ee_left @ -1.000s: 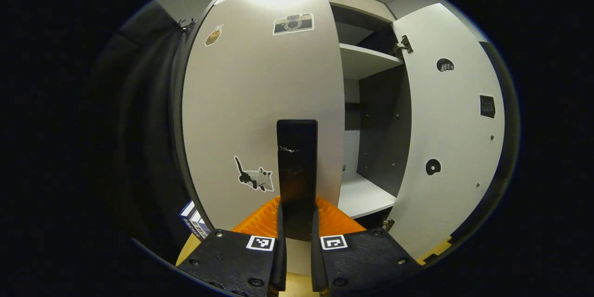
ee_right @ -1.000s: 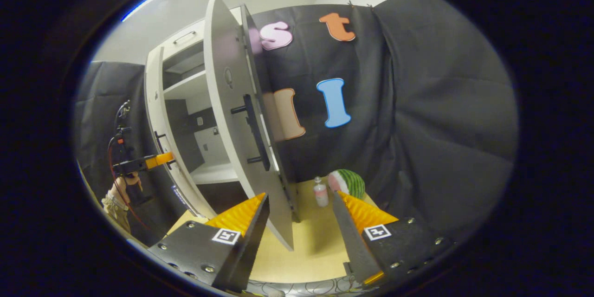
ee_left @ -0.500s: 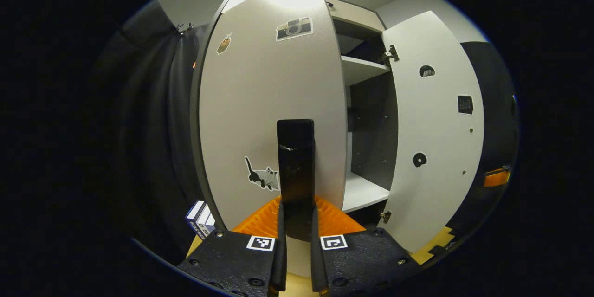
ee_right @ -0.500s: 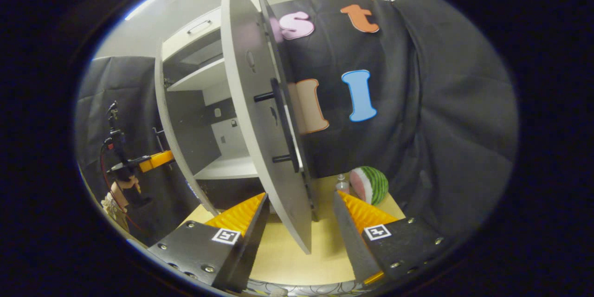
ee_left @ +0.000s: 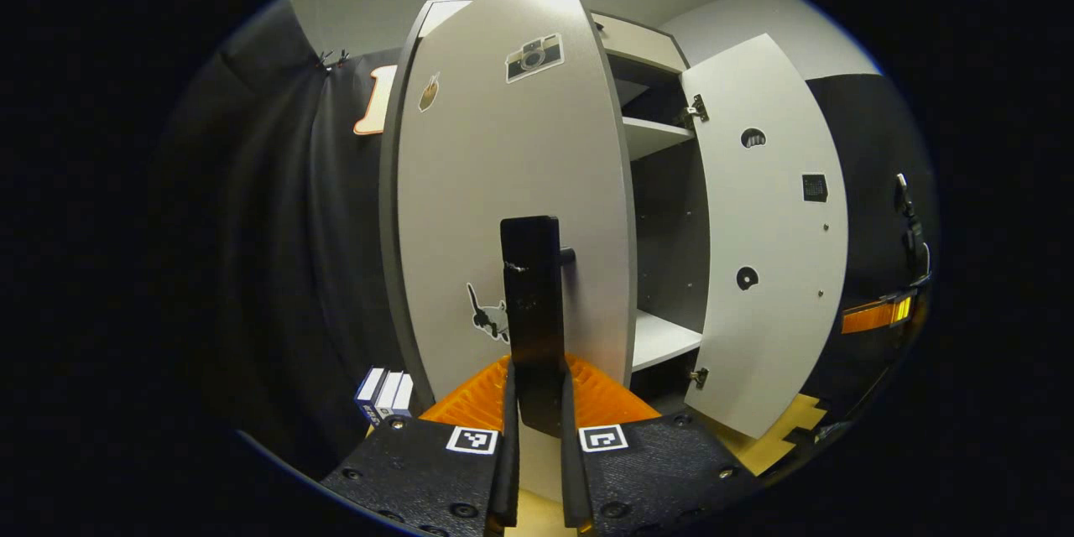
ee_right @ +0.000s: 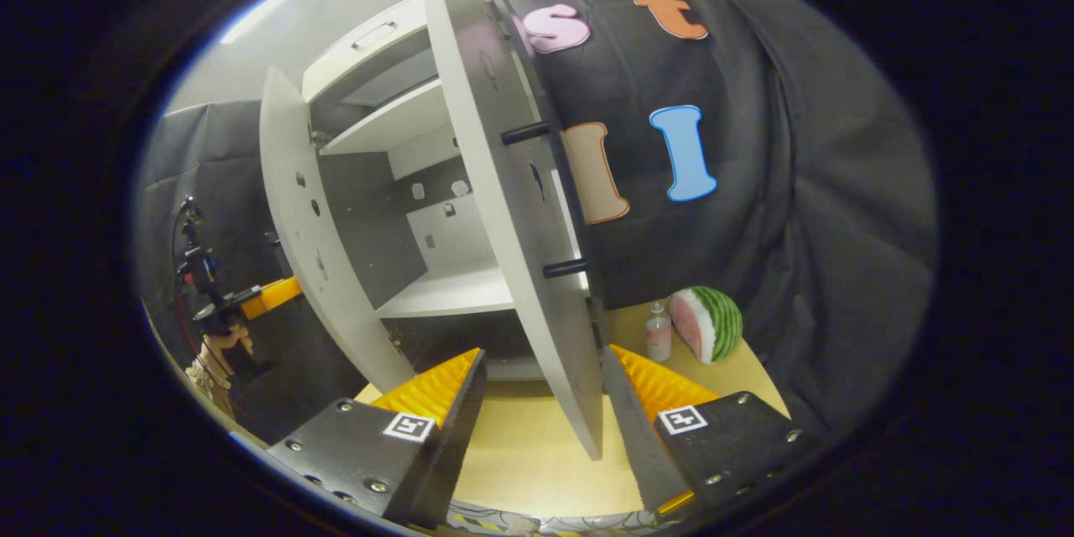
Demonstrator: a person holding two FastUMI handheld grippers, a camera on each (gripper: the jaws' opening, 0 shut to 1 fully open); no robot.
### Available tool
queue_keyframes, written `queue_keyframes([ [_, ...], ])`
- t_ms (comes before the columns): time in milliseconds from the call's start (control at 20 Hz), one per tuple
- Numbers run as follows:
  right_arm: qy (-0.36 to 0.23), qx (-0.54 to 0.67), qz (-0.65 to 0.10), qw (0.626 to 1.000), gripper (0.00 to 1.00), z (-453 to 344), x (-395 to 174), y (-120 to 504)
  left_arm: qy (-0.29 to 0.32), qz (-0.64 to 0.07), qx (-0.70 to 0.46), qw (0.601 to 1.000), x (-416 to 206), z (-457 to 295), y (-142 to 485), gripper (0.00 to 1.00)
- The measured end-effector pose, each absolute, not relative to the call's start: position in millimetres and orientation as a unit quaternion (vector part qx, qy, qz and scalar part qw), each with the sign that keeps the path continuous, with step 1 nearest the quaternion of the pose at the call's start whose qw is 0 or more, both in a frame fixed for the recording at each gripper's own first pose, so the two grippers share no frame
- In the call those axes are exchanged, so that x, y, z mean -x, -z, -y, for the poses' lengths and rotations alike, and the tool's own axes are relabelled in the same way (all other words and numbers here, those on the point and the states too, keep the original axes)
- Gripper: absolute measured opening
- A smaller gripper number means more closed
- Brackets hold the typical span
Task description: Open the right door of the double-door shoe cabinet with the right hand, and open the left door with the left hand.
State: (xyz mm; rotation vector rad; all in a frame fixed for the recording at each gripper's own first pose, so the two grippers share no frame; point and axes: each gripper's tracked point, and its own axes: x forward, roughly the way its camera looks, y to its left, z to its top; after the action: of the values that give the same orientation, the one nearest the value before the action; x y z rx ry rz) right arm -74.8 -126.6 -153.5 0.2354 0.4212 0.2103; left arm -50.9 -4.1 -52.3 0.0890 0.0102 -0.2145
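The shoe cabinet (ee_right: 436, 218) is used here as the landmark. It stands on the desk (ee_right: 537, 453), and both of its doors are swung out.

In the left gripper view, the left gripper (ee_left: 534, 403) is seen in front of the cabinet, clenched on the black handle (ee_left: 530, 302) of the left door (ee_left: 512, 210). Both fingers are pressed on the lower part of the handle, one on each side. A camera sticker (ee_left: 534, 57) is stuck near the top of this door, and a cat sticker (ee_left: 488, 317) is stuck low down, just beside the handle. The right door (ee_left: 768, 235) is seen to the right of the cabinet's opening, with its inner face turned this way. White shelves (ee_left: 659, 134) are seen inside the cabinet. Some small boxes (ee_left: 384, 393) stand on the desk at the left foot of the cabinet.

In the right gripper view, the right gripper (ee_right: 541, 403) is held released, with its fingers wide apart. The edge of the right door (ee_right: 512, 218) is seen between the fingers, but whether it is touched cannot be told. The door's black bar handle (ee_right: 579, 210) is on the side away from the cabinet. A small bottle (ee_right: 659, 334) and a cut watermelon (ee_right: 709, 323) are on the desk to the right of the cabinet, near each other.
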Motion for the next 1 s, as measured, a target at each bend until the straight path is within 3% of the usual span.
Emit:
queue_keyframes([
  [550,-0.103,-0.127,-0.21,0.964,0.81,126.7,74.2,156.1,0.12,0.006,-0.056,0.991,63.9,-20.8,51.1,0.2],
  [600,-0.104,-0.13,-0.211,0.963,0.74,125.9,74.3,157.5,0.117,0.008,-0.059,0.991,65.3,-24.6,51.2,0.2],
  [650,-0.105,-0.133,-0.213,0.962,0.81,125.4,74.1,159.5,0.11,0.01,-0.065,0.992,66.9,-29.6,50.9,0.2],
  [800,-0.112,-0.142,-0.218,0.959,0.82,121.6,73.9,164.3,0.081,0.012,-0.083,0.993,72.1,-49.7,51.2,0.2],
  [850,-0.117,-0.145,-0.219,0.958,0.75,118.5,72.1,166.1,0.069,0.01,-0.083,0.994,75.2,-59.0,50.8,0.17],
  [900,-0.12,-0.145,-0.22,0.957,0.82,115.2,69.2,167.3,0.054,0.012,-0.081,0.995,76.9,-69.4,49.7,0.17],
  [1000,-0.126,-0.148,-0.219,0.956,0.82,110.9,65.9,168.3,0.011,0.015,-0.08,0.997,78.9,-95.6,49.2,0.13],
])
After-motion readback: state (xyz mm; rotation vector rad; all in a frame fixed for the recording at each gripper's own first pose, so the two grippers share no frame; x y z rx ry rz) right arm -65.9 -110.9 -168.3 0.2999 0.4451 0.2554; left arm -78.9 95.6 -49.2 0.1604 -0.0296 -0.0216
